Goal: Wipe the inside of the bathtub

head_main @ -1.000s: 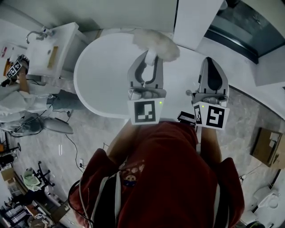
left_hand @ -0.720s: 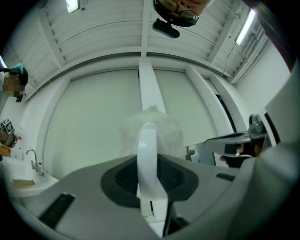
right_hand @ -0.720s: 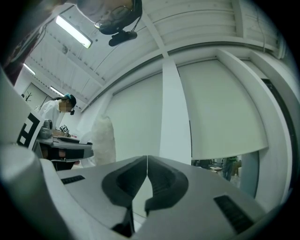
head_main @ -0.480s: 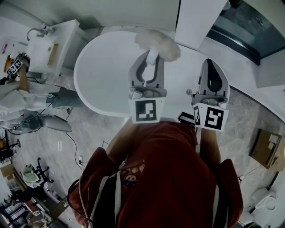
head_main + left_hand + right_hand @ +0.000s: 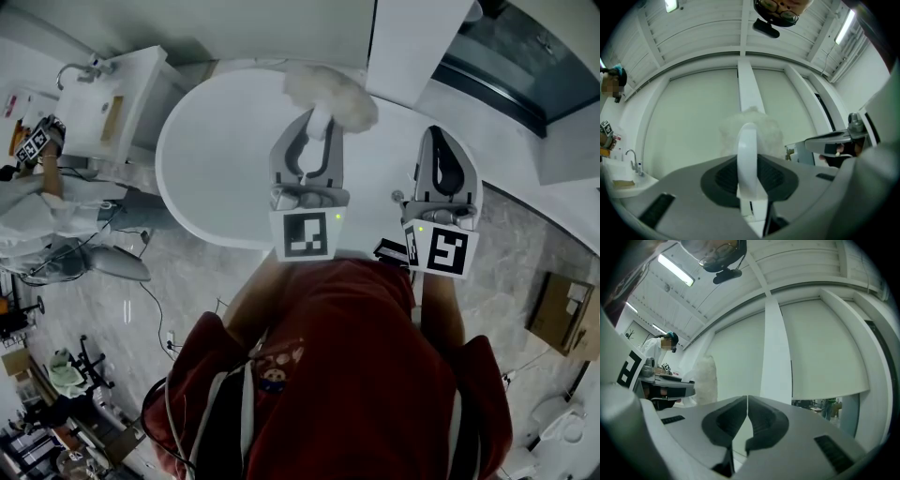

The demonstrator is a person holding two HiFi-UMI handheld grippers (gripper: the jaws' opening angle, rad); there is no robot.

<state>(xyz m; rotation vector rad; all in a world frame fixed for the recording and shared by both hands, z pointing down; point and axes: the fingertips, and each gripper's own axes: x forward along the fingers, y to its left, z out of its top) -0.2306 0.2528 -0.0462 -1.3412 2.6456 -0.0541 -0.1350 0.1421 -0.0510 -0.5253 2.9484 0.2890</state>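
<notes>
The white oval bathtub (image 5: 220, 159) lies below me in the head view. My left gripper (image 5: 317, 120) is shut on the white handle (image 5: 747, 154) of a fluffy white duster (image 5: 330, 92), whose head hangs over the tub's far side. From the left gripper view the duster head (image 5: 752, 127) stands just past the jaws. My right gripper (image 5: 442, 133) hovers to the right of the tub, shut with nothing in it; its jaws (image 5: 746, 414) meet in the right gripper view. The duster head (image 5: 706, 378) also shows there, at the left.
A white washbasin (image 5: 98, 103) with a tap stands left of the tub. A person in white (image 5: 42, 211) is beside it. A white panel (image 5: 412, 42) and a dark glass wall (image 5: 520, 61) rise behind. A cardboard box (image 5: 561, 307) lies on the floor at right.
The right gripper has drifted slightly to the left. The left gripper and the duster have stayed almost still.
</notes>
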